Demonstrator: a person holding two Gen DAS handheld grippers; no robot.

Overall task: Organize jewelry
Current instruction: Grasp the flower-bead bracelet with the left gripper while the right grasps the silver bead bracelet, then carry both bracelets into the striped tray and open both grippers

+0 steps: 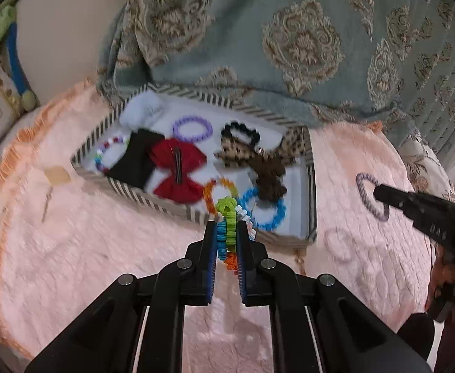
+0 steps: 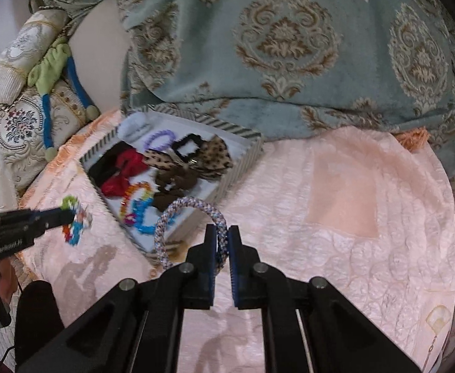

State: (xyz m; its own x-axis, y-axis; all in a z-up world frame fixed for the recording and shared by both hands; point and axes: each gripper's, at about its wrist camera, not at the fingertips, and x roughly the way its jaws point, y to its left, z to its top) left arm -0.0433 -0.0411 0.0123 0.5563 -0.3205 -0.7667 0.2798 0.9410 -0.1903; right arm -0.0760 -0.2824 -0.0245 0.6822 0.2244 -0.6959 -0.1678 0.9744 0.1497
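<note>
The multicoloured beaded bracelet (image 1: 227,230) is pinched in the clenched left claw (image 1: 227,233), held above the peach bedspread (image 1: 103,248) just in front of the near corner of the striped-rimmed tray (image 1: 152,200). The lilac braided bangle (image 2: 193,208) hangs in the right claw (image 2: 222,245), also clamped tight, at the tray's near edge in the right wrist view.

Open bedspread lies wide to the right of the tray and in front of it; behind the tray a teal patterned cushion (image 1: 305,46) presses close over the far rim, leaving little room there.

The bracelet's lower loop is hidden between the pads (only green, blue, orange and white beads show), and in the right wrist view it is a blur of colour. The tray's contents are smeared by motion: a red bow (image 1: 177,174), a black cloth piece (image 1: 137,158), a purple ring (image 1: 192,129), a leopard-print bow (image 1: 252,158), a blue ring (image 1: 264,211) and an orange ring (image 1: 219,191) lie jumbled and overlapping on its white floor. A person's hand (image 1: 445,276) is cut off at the right edge.
</note>
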